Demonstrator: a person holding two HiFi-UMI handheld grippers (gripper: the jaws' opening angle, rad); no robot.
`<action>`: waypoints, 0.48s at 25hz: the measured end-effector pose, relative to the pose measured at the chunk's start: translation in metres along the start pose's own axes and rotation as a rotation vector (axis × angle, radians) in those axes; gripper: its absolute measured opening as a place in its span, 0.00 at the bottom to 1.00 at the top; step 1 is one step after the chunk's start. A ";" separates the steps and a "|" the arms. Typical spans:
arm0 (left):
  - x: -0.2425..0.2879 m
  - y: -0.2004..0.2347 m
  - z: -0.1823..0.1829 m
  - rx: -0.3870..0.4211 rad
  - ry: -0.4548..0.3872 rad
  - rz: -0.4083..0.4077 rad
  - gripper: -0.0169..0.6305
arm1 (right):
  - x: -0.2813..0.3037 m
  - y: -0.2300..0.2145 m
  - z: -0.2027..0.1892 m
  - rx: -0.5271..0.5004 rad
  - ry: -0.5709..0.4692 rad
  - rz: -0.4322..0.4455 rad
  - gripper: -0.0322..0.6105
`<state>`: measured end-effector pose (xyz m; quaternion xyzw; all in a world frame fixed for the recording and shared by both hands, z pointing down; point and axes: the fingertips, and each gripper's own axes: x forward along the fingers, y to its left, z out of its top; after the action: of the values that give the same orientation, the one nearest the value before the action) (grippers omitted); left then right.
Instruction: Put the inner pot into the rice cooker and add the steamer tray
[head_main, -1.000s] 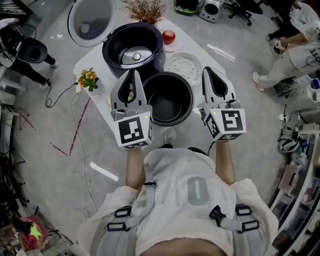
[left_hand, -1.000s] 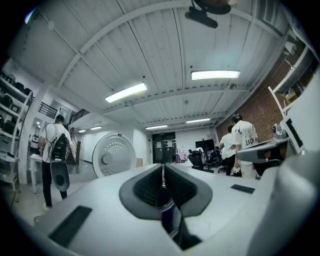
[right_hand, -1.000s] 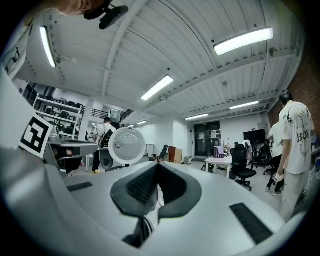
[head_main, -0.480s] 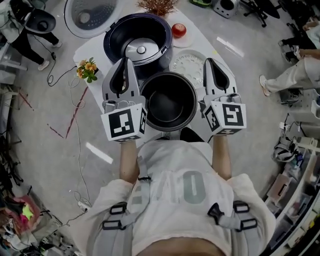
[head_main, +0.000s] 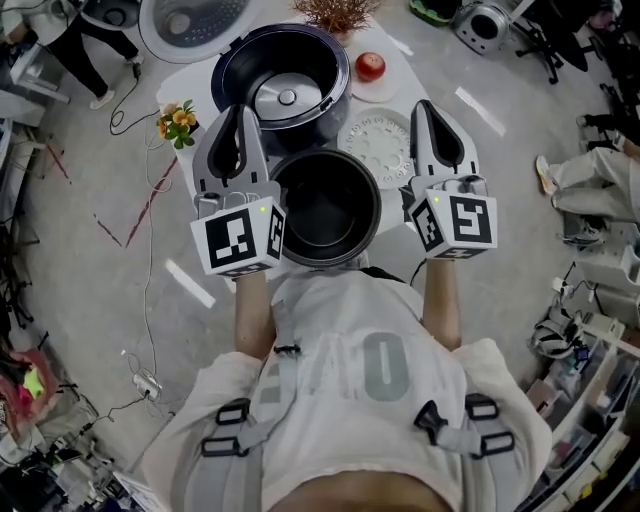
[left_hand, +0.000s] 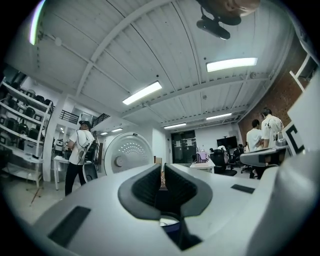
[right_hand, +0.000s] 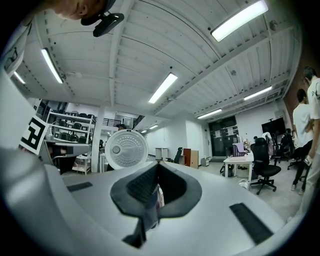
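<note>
The black inner pot (head_main: 325, 205) hangs at the table's near edge, between my two grippers. My left gripper (head_main: 237, 113) lies along its left rim and my right gripper (head_main: 425, 108) along its right rim; both point forward and are shut. A thin dark edge shows low between the pads of the left gripper (left_hand: 163, 175) and of the right gripper (right_hand: 157, 175). Behind the pot stands the dark rice cooker (head_main: 285, 85), its well bare and its white lid (head_main: 190, 25) raised. The white perforated steamer tray (head_main: 378, 140) lies flat to the cooker's right.
On the white table (head_main: 398, 235) are a red fruit on a plate (head_main: 370, 67), a small flower pot (head_main: 178, 122) and a dried plant (head_main: 335, 12). Cables run over the floor at left. A seated person's legs (head_main: 585, 180) are at right.
Both grippers and the pot between them have shifted left relative to the steamer tray, lining up more squarely before the cooker. The jaws look the same.
</note>
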<state>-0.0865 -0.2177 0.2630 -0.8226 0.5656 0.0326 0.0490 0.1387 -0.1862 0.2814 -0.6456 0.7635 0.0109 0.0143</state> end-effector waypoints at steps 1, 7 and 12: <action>0.000 -0.001 -0.001 0.003 0.007 0.006 0.07 | 0.001 -0.002 -0.001 0.002 0.000 0.011 0.06; -0.005 -0.006 -0.001 -0.030 0.007 -0.021 0.08 | 0.010 0.002 -0.007 0.014 0.022 0.122 0.06; -0.011 -0.021 0.004 -0.035 0.010 -0.138 0.47 | 0.018 0.023 -0.005 0.155 0.012 0.322 0.54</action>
<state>-0.0710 -0.2001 0.2606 -0.8605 0.5070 0.0350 0.0338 0.1133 -0.2002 0.2856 -0.5119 0.8557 -0.0497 0.0577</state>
